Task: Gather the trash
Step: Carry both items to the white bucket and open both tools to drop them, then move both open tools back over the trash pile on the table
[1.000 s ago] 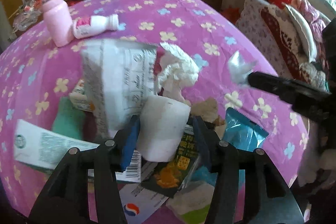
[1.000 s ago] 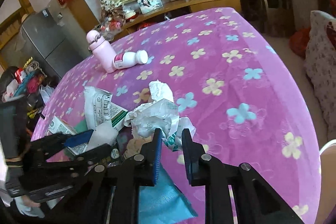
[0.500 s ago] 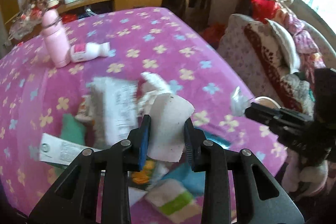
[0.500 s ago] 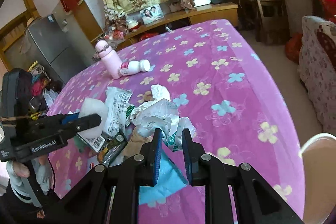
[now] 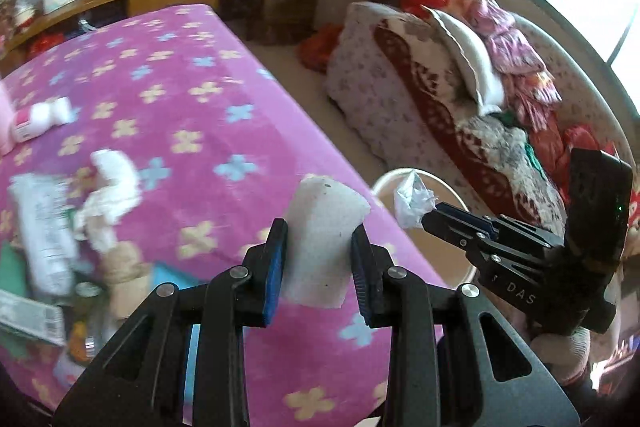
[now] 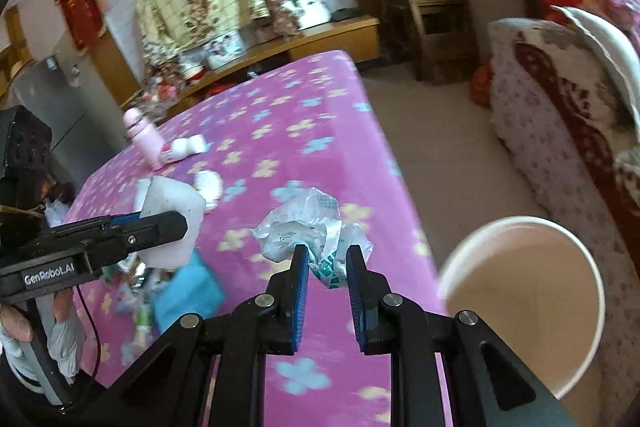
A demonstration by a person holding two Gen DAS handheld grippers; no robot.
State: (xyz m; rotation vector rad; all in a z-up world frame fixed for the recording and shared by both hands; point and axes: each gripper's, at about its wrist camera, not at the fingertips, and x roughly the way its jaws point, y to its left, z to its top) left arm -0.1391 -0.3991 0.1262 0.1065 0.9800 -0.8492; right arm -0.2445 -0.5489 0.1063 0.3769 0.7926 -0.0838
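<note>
Two grippers are loaded, one in each of your hands. Your left gripper (image 5: 319, 259) pinches a white paper cup (image 5: 322, 243) between its blue pads (image 5: 275, 269); its jaws have just been closing and now press the cup's sides, with the cup standing upright at the lower centre of the left wrist frame. Your right gripper (image 6: 327, 259) is pressed together on a crumpled plastic wrapper (image 6: 308, 227), which bulges out above the fingertips at the centre of the right wrist frame. In the left view the same gripper reaches in from the right edge, the wrapper sticking out of its tip.

Both loads hang over the near right edge of the pink flowered tablecloth (image 6: 280, 131). Just off that edge, at the lower right of the right wrist frame, stands a round beige bin (image 6: 520, 227) with its mouth open to the camera.

More trash lies on the cloth at the left of the left wrist frame: a crumpled tissue (image 5: 114, 183), a printed white packet (image 5: 44, 227) and a blue wrapper (image 6: 188, 291) near the lower left, all blurred. Farther back, a pink flask (image 6: 142, 135) stands with a small white bottle (image 6: 184, 149) lying against it. A patterned sofa (image 5: 404, 83) fills the right side of the room.
</note>
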